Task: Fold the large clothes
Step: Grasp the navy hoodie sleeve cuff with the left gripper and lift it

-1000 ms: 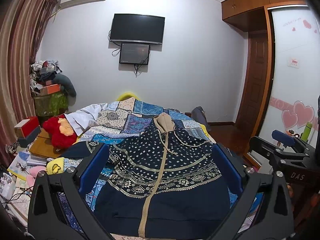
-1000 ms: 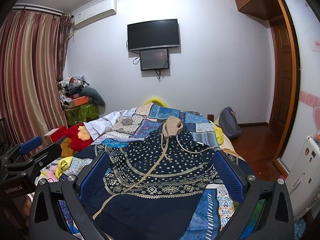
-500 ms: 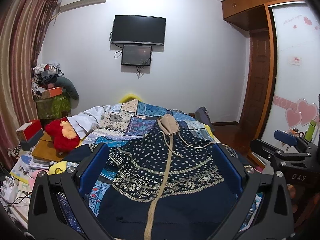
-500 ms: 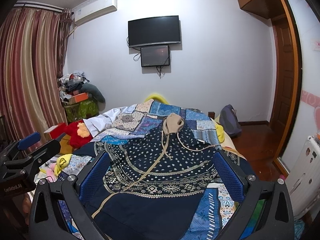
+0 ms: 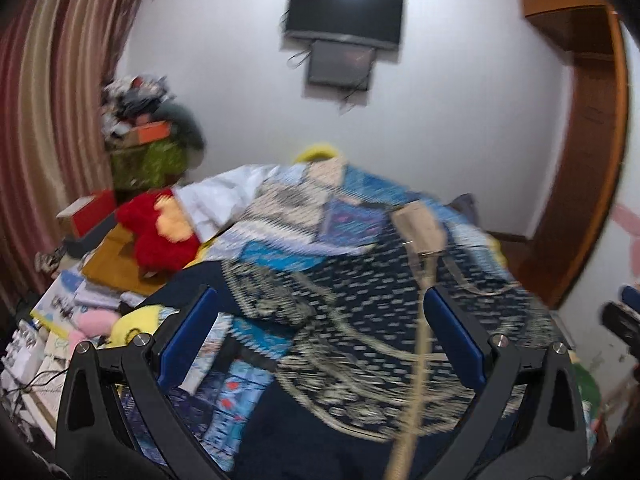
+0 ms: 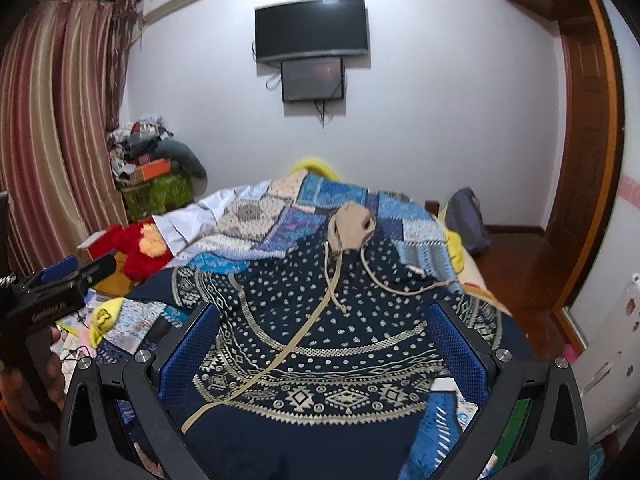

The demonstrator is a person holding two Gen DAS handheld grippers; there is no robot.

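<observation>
Navy patterned hoodie (image 6: 328,344) spread front-up on the patchwork bed (image 6: 340,200), hood toward the far wall. Left tool (image 5: 320,340) and right tool (image 6: 324,348) both spread wide, holding nothing. Lettering on the left tool's body unreadable. Left view motion-blurred.

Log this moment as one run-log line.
stage: pre-grasp | hoodie: flat on bed, unfolded | left gripper: open | right gripper: open

Left wrist view smears with motion blur, the hoodie (image 5: 372,320) pattern streaked. Right wrist view stays sharp. Even, soft indoor light, mild glare atop the television (image 6: 311,29). Fisheye bends the curtains (image 6: 52,120), and dark vignette fills the corners.
</observation>
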